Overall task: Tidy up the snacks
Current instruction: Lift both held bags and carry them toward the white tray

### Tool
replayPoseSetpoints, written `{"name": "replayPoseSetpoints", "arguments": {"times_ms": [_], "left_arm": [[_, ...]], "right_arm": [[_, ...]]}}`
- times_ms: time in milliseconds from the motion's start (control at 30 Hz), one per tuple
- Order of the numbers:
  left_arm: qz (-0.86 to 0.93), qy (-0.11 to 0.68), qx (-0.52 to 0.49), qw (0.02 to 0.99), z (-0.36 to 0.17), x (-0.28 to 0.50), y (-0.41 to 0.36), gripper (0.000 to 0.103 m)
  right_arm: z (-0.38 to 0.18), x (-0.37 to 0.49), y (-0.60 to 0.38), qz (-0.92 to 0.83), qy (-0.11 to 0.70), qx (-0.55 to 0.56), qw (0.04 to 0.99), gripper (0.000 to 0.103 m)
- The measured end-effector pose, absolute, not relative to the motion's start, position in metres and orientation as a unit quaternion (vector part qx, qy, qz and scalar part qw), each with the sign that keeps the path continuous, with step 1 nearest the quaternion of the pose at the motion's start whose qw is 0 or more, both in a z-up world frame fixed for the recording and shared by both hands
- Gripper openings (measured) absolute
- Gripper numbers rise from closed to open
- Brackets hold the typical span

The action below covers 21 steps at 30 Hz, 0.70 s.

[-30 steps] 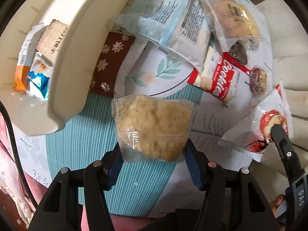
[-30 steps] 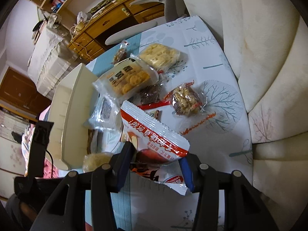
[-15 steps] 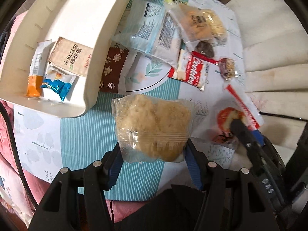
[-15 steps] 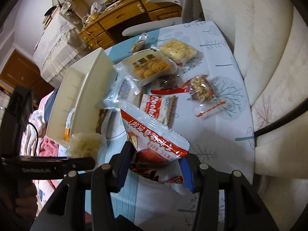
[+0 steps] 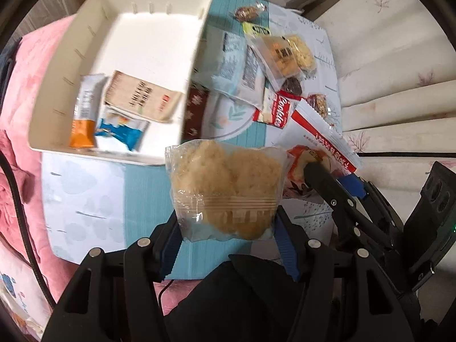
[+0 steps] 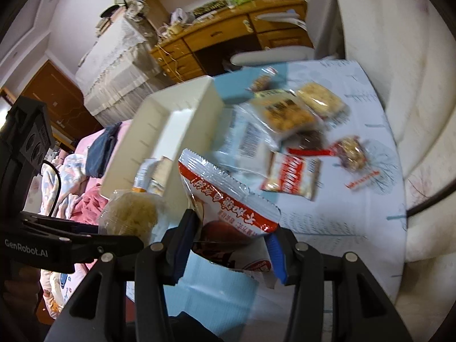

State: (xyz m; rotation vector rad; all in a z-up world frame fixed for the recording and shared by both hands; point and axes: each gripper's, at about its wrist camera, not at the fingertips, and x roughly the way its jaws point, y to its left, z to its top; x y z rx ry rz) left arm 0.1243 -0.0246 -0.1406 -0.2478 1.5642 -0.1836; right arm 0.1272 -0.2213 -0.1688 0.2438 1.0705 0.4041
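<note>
We have the left claw (image 5: 226,235) clamped on the lower sides of a light, crumbly clear-wrapped rice cake (image 5: 225,191) and the right claw (image 6: 228,245) pinching a slippery red-and-white snack bag (image 6: 228,199), both above the tabletop (image 5: 85,199), with the white bin (image 5: 125,65) beyond offering roomy open floor inside its raised walls.

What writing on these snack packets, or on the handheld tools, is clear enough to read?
"Cookies": red and white packet on the table.
"GenRobot.AI": body of the left gripper, seen from the right wrist.
Red and white bag in the right gripper: Chinese characters, upside down, unreadable.
Beige packet in the white tray: blurred.
Barcode labels elsewhere: too small.
</note>
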Motion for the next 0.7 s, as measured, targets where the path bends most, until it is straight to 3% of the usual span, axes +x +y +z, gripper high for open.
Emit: {"name": "replayPoseSetpoints", "arguments": {"times_ms": [700], "left_arm": [[-0.077,0.652,-0.095,0.748,-0.105,0.142,0.109,0.059]], "right_arm": [[-0.143,0.133,-0.096,0.203,0.444,0.120,0.865,0.048]]}}
